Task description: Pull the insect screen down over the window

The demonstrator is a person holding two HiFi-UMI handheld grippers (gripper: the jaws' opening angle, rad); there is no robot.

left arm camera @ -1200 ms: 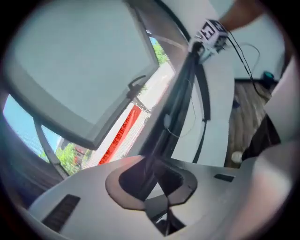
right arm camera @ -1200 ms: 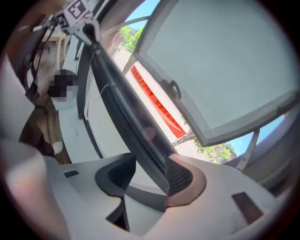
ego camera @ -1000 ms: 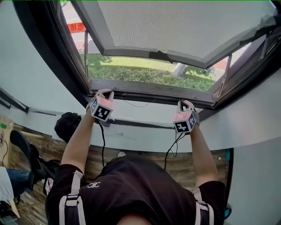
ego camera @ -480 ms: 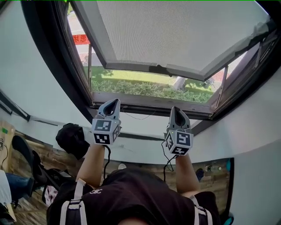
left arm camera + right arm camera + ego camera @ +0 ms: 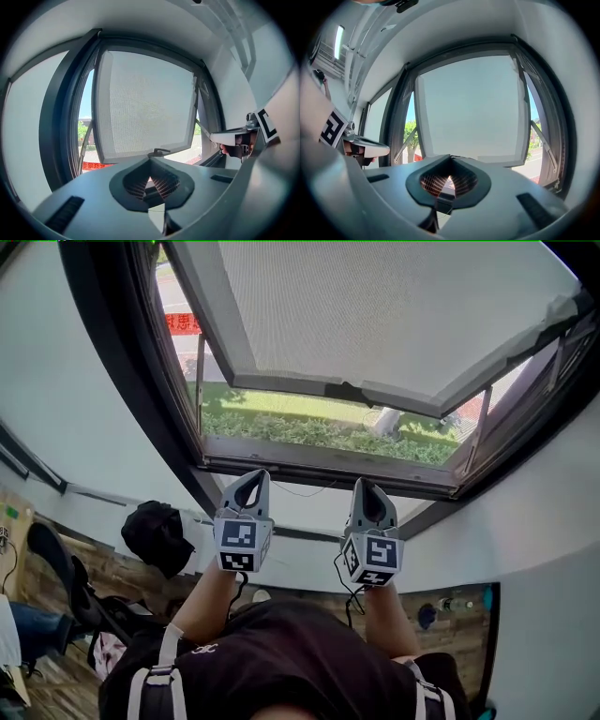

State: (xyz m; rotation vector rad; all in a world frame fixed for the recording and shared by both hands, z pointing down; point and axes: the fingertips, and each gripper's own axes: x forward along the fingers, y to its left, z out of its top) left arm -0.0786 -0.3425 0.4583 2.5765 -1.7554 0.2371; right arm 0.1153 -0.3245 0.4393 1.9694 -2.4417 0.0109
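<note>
Under screen (image 5: 394,315), left gripper (image 5: 256,476), right gripper (image 5: 365,487) higher

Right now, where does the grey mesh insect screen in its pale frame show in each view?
Head view: the grey mesh insect screen fills the top centre and runs off the upper edge.
Left gripper view: the screen sits mid-picture, slightly left.
Right gripper view: the screen sits mid-picture, slightly right.
Shared landmark: the dark window frame to the screen's left.

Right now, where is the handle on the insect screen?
In the head view, the handle sits midway along the insect screen's lower bar, above the left gripper and right gripper, touching neither.
</note>
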